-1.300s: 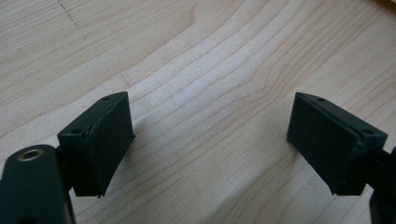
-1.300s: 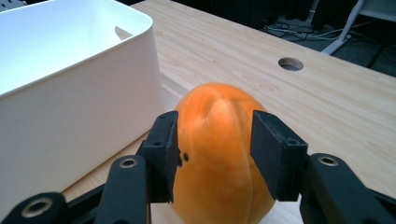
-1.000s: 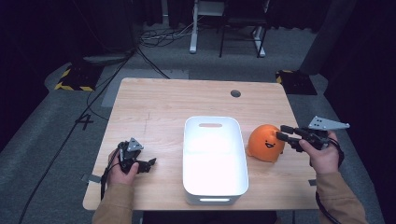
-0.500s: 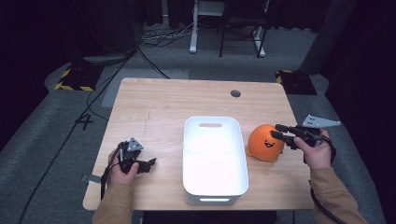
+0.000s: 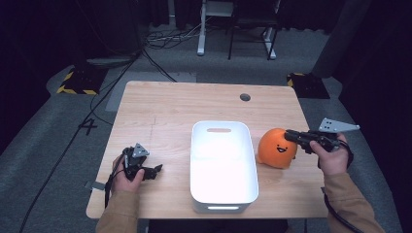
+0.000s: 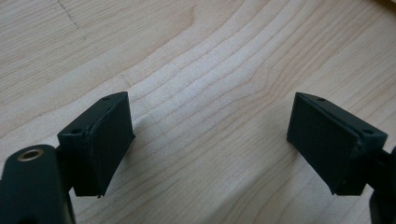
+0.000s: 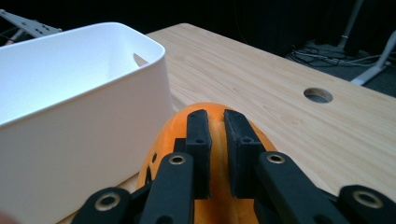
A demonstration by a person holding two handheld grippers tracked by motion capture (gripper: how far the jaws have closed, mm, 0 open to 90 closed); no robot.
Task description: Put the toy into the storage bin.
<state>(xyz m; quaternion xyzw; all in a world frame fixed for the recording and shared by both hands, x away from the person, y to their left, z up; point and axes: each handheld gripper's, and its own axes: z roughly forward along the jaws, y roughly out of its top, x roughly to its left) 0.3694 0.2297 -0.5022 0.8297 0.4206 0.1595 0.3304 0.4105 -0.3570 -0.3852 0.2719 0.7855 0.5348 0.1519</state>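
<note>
Orange plush toy [image 5: 277,148], right of centre in the high view, is pinched on top by the right gripper [image 7: 215,140], whose jaws have just closed on a fold. A straight lift should clear the white bin [image 5: 223,194] rim before it crosses over. Lower left, the left gripper [image 6: 210,140] stands open over the wooden table [image 5: 170,107].

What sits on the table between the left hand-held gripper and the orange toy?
In the high view, the white bin stands between the left hand-held gripper and the orange toy; otherwise bare wood.

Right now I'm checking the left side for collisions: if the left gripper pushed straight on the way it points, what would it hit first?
Probably the bare wooden table: the left gripper, jaws open with nothing between them, looks down onto the wood close ahead.
</note>
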